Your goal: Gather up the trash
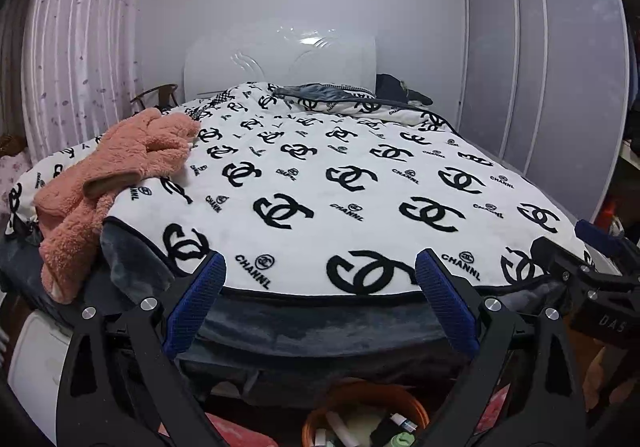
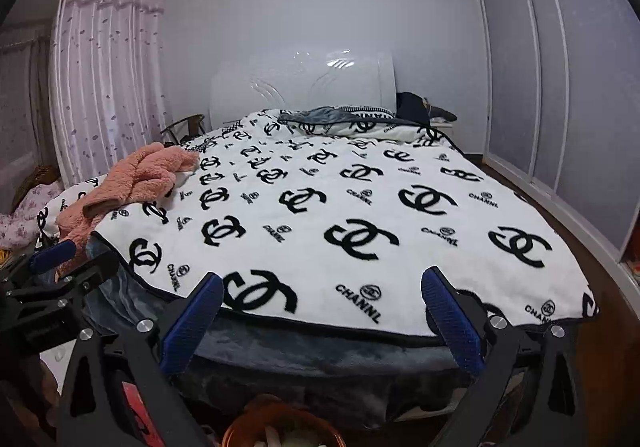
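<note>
Bedroom walls, a pink curtain (image 1: pixel 80 47) at ten o'clock and grey sliding wardrobe doors (image 1: pixel 560 67) at two o'clock frame a bed whose white blanket (image 1: pixel 340 175) with black interlocked-ring prints fills the middle of both wrist views. A salmon fleece garment (image 1: pixel 120 175) is heaped on the blanket's edge at nine o'clock, and dark clothing lies by the white headboard (image 1: pixel 280 59) at twelve o'clock. The left gripper (image 1: pixel 320 311) is spread wide with nothing between its blue pads, and the right gripper (image 2: pixel 322 321) likewise stands fully apart and empty; each shows at the other view's edge, side by side at the foot of the bed. The trash sits low at six o'clock: an orange-rimmed bin (image 1: pixel 360 395) just below the grippers, holding white scraps, what looks like a small green-capped item and other bits too cropped to name. No loose litter is plain on the blanket. By my reading, both tools are between pickups, or the collecting is finished, with what was gathered already in the bin. If more remains, the next move calls for scanning the bed and the floor around it for a remaining piece, then lowering one open gripper squarely over it before closing.
</note>
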